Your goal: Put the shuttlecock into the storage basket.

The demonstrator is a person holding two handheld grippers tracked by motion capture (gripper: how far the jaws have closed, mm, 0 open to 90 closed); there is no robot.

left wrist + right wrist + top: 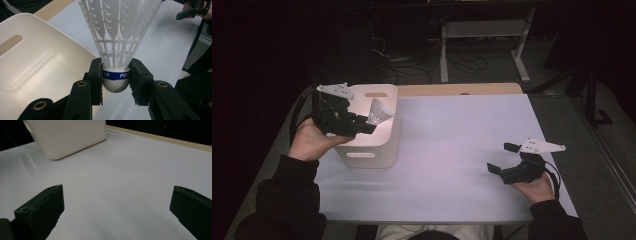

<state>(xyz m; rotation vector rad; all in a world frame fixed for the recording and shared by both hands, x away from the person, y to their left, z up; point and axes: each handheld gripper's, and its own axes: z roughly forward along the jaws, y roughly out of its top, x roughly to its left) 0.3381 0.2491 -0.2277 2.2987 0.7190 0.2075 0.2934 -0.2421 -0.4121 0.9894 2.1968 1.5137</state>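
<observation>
The left gripper (115, 81) clamps the white plastic shuttlecock (117, 37) by its rounded cork above the cream plastic bin (374, 127), apparently for dropping it in, while the right gripper (501, 157) rests wide open and empty.

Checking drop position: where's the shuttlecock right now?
In the high view the shuttlecock is at the left, clamped by its cork in the left gripper, over the open white bin.

White table mat (452, 145), wood edge behind, desk frame (482, 30) & cables beyond.
</observation>
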